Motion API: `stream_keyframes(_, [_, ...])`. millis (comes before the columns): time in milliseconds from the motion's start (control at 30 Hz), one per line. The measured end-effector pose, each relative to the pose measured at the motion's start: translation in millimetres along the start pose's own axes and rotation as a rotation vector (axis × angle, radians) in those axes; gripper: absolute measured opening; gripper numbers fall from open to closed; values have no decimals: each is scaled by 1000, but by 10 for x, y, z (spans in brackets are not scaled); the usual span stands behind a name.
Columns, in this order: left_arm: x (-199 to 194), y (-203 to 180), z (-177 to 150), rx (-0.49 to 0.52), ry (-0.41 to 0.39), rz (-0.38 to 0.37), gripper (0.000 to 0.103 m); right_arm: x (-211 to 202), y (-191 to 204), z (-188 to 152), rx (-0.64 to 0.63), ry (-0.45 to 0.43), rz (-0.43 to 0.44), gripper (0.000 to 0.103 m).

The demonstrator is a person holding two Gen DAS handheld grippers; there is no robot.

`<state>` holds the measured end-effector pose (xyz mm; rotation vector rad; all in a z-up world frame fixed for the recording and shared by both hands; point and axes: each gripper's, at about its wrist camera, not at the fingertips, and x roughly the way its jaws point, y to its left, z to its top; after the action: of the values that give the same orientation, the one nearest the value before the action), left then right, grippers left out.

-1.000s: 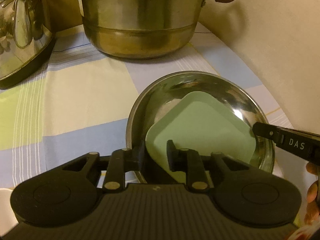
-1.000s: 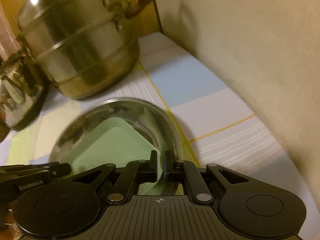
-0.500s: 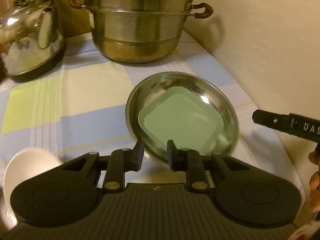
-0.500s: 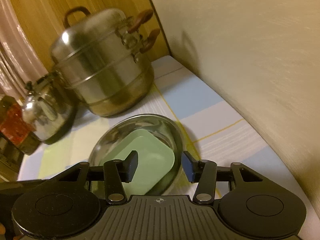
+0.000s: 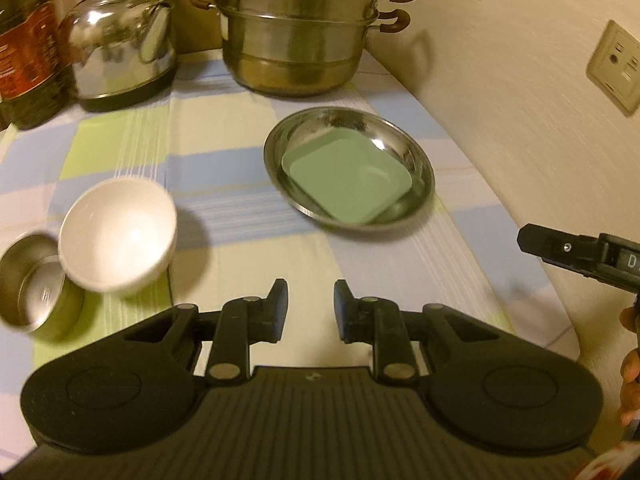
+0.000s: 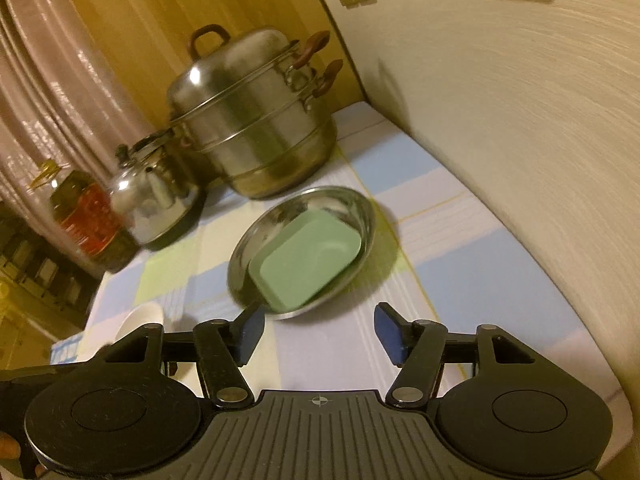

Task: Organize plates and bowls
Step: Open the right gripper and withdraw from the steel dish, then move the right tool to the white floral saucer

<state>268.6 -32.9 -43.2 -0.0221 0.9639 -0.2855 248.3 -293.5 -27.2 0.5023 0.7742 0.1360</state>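
Observation:
A square green plate (image 5: pixel 347 182) (image 6: pixel 308 262) lies inside a round steel plate (image 5: pixel 416 148) (image 6: pixel 276 216) on the checked tablecloth. A white bowl (image 5: pixel 118 234) (image 6: pixel 140 316) sits to the left, leaning against a small steel bowl (image 5: pixel 34 286). My left gripper (image 5: pixel 310 306) is open and empty, held back from the plates above the cloth. My right gripper (image 6: pixel 318 334) is open wide and empty, just short of the steel plate's near rim; it also shows at the right edge of the left wrist view (image 5: pixel 560 248).
A large stacked steel steamer pot (image 5: pixel 298 30) (image 6: pixel 256 120) stands at the back. A steel kettle (image 5: pixel 120 36) (image 6: pixel 154 196) and an oil bottle (image 5: pixel 24 48) (image 6: pixel 86 220) stand at the back left. A wall (image 5: pixel 520 100) runs along the right edge.
Both grippers have let go of the plates and drawn back toward me. The right gripper opened from shut to wide. The white bowl and small steel bowl have come into view.

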Motion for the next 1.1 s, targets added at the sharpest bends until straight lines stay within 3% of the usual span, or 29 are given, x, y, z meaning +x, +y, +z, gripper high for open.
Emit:
stream_keyframes(267, [-316, -147, -400, -37, -2, 25, 22, -371, -45, -272, -47, -7, 35, 66])
stream_keyframes(500, [-506, -319, -700, -51, -5, 35, 22, -575, -13, -493, -134, 50, 37, 66])
stream_keyframes(1100, [-816, -552, -1108, -59, -10, 63, 22, -818, -23, -829, -195, 119, 73, 67])
